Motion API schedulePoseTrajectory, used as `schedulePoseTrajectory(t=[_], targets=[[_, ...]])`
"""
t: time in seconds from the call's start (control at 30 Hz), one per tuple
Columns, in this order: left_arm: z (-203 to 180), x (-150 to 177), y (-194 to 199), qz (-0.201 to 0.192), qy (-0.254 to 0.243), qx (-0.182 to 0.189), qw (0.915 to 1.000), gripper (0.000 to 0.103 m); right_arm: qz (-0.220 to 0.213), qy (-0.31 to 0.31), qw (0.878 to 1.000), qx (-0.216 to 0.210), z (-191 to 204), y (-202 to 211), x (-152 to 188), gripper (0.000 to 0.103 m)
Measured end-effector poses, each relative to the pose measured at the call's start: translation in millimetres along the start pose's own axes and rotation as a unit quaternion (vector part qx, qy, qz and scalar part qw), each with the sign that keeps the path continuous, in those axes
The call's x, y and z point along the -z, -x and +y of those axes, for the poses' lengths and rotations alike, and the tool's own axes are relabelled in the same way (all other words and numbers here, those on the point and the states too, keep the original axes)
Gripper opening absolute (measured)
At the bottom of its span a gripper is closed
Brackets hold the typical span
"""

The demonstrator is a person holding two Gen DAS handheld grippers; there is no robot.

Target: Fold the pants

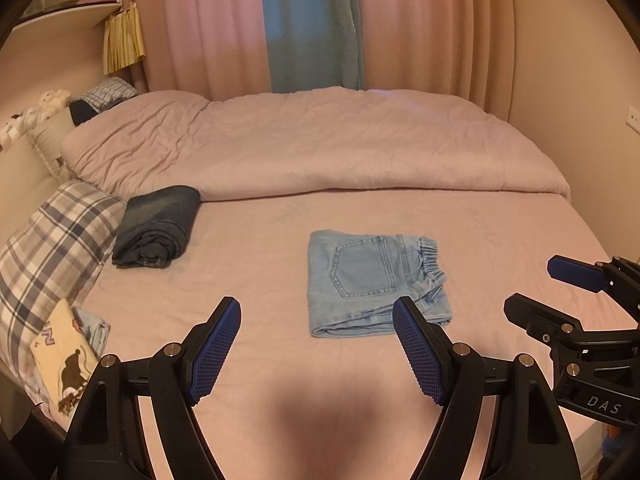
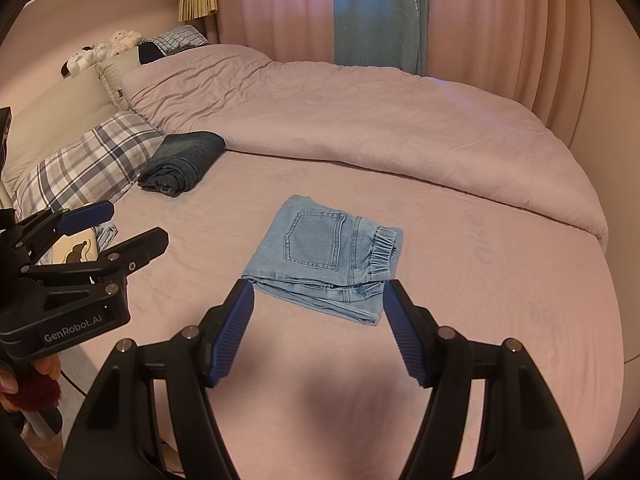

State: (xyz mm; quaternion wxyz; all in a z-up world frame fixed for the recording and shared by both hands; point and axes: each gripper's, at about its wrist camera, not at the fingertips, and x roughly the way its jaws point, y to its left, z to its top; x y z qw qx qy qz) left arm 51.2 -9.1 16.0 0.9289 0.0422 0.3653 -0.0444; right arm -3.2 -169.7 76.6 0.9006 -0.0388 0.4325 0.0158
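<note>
Pants (image 1: 376,280), lt-blue denim, 1 pc: lying mid-bed on pink sheet (image 1: 260,340), already folded into compact rectangle, back pocket up, elastic waistband at its right edge, layered folds facing the claws. Left claw (image 1: 316,354): spread, nothing btwn pads, held above sheet just short of pants' near edge. Right claw (image 2: 319,332): spread, empty, also hovering near the near edge; not touching fabric in either view. Other items: dark rolled garment (image 1: 156,228) well apart at left, beside plaid pillow (image 1: 60,240); pink duvet (image 1: 320,148) bunched along far side; curtains (image 1: 312,20) behind. Status, judged: fold looks complete or nearly so. Risks: near-edge layers sit loose & slightly splayed, so a claw brushing or snagging them on the way in could flip the top layer open; pinching only 1 layer would drag the stack apart; soft mattress gives, so pressing down may skew the rectangle.
</note>
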Motion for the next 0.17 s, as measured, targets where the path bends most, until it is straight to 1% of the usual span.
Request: schedulePoseTrajectory(t=[0.17], targets=[[2.3,-2.2,-4.6,0.003,0.000,0.002,1.0000,0.078,0.000,0.000,1.000,-0.001,-0.7,-0.3,-0.4,0.067]])
